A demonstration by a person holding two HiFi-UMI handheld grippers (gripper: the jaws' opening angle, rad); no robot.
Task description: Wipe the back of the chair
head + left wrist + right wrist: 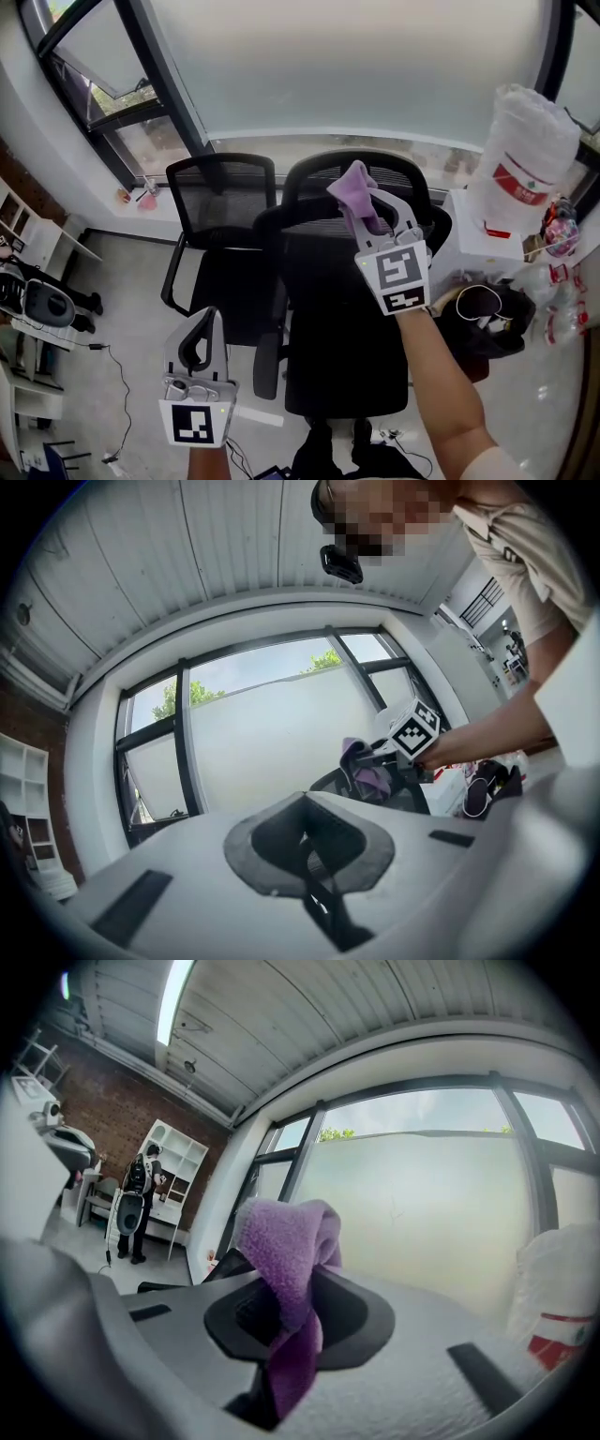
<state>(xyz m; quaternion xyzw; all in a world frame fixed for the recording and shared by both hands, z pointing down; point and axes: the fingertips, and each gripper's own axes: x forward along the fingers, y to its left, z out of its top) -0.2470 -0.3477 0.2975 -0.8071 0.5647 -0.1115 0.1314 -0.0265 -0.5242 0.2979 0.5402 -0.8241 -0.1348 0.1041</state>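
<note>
Chair facing the window, its back toward you, purple cloth at the back's top edge, your right gripper clamped on the cloth, your left gripper low beside a second chair, jaws together, empty.

The chair is a black office chair facing the person, upright, its mesh back toward the window. The purple cloth is a bunched, fluffy rag pinched between the jaws of the right gripper, with a fold rising above them and a tail hanging below. It sits at the back's top edge; contact cannot be told.
</note>
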